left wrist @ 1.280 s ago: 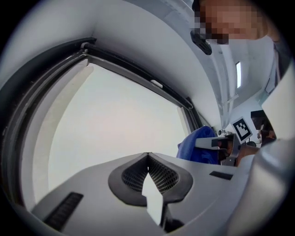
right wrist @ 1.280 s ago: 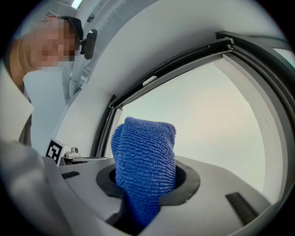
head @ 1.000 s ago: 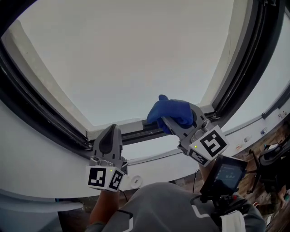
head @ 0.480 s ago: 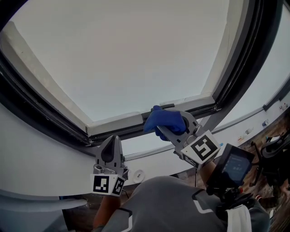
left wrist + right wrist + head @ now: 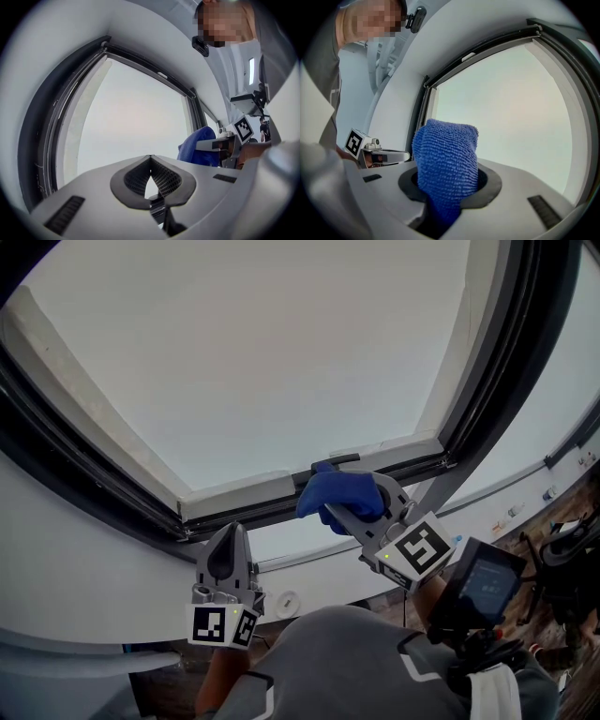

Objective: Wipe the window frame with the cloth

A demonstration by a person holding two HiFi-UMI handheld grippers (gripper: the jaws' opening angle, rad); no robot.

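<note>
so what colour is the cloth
The cloth is blue; clearest in the right gripper view.

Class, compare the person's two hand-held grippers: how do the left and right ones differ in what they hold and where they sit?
The right hand-held gripper is shut on a blue cloth; the left hand-held gripper is shut on nothing. The right one is up at the lower rail of the window frame, while the left one sits lower, short of that rail. Both have the same grey body.
</note>
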